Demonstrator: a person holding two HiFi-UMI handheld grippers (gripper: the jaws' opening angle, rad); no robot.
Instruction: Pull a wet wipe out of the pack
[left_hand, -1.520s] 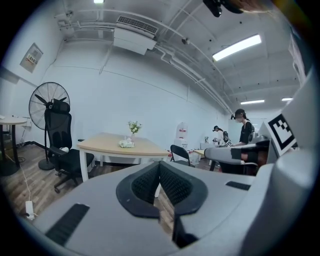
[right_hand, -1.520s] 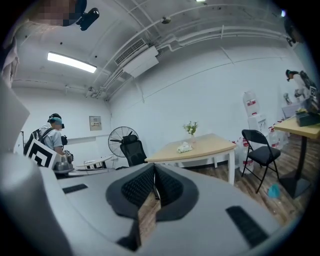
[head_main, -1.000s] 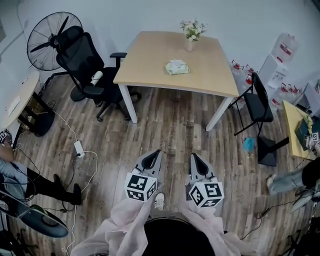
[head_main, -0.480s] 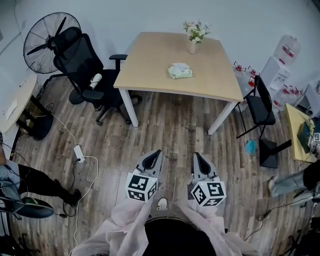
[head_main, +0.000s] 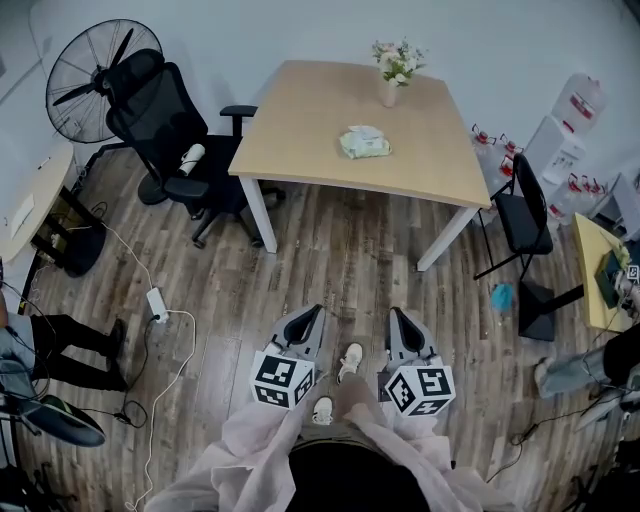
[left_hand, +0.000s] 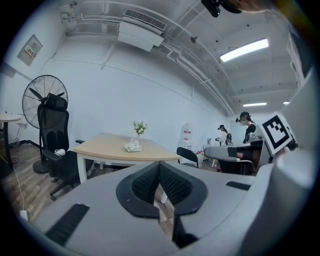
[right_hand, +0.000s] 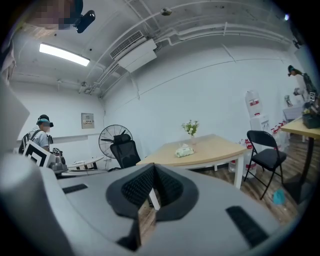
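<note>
Appearing overhead only: shoe (head_main: 349, 360); everywhere: wipe pack (head_main: 363, 142).

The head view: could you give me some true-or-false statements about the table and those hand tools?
1. The wipe pack lies on the table. True.
2. The flower vase stands on the floor. False: it stands on the table, beyond the pack.
3. The left tool grips the pack. False: its jaws are together and empty, short of the table.
4. A black office chair stands beside the table. True.
</note>
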